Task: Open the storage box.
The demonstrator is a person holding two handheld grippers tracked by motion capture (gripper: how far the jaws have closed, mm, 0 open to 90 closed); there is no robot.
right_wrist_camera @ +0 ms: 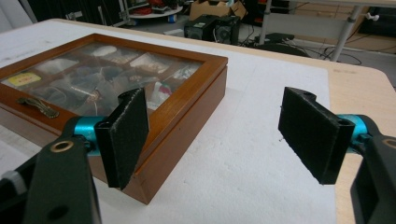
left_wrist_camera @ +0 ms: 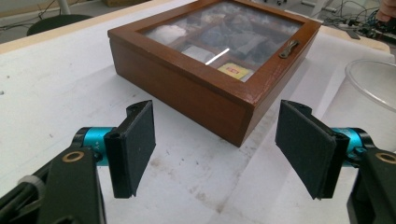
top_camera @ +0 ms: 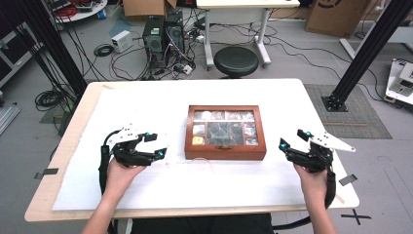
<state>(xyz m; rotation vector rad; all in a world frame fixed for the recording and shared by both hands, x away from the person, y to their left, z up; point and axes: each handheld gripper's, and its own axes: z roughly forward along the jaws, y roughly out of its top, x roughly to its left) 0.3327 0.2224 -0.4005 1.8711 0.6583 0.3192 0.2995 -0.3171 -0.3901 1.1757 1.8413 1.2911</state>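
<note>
Grippers sit on either side of the wooden box (top_camera: pixel 225 132), and I place everything against that box, working from my left to my right.

Left of the box, my left gripper (top_camera: pixel 152 145) hovers just off its left front corner, held in my left hand (top_camera: pixel 120 171). Its jaws stand wide apart with nothing between them. In the left gripper view the two black pads (left_wrist_camera: pixel 137 144) frame that same corner of the box (left_wrist_camera: pixel 205 60), and none of them touches the wood. A clear plastic rim (left_wrist_camera: pixel 373 81) lies on the white sheet just in front of the box, near its brass latch (left_wrist_camera: pixel 288 48).

At the centre, the box rests flat on the white sheet (top_camera: pixel 146 105) that covers the table (top_camera: pixel 73 131). Its glass lid is shut, the latch facing me. Through the glass I see small compartments with mixed contents; one near the front left holds something yellow. What the rest are I cannot make out.

Right of the box, my right gripper (top_camera: pixel 293 139) hangs clear of its right side, a little farther off than the left one. Its jaws are also spread wide and grip nothing. In the right gripper view the box's right front corner (right_wrist_camera: pixel 140 186) sits behind the nearer pad (right_wrist_camera: pixel 123 135), with bare sheet between the pads.
</note>
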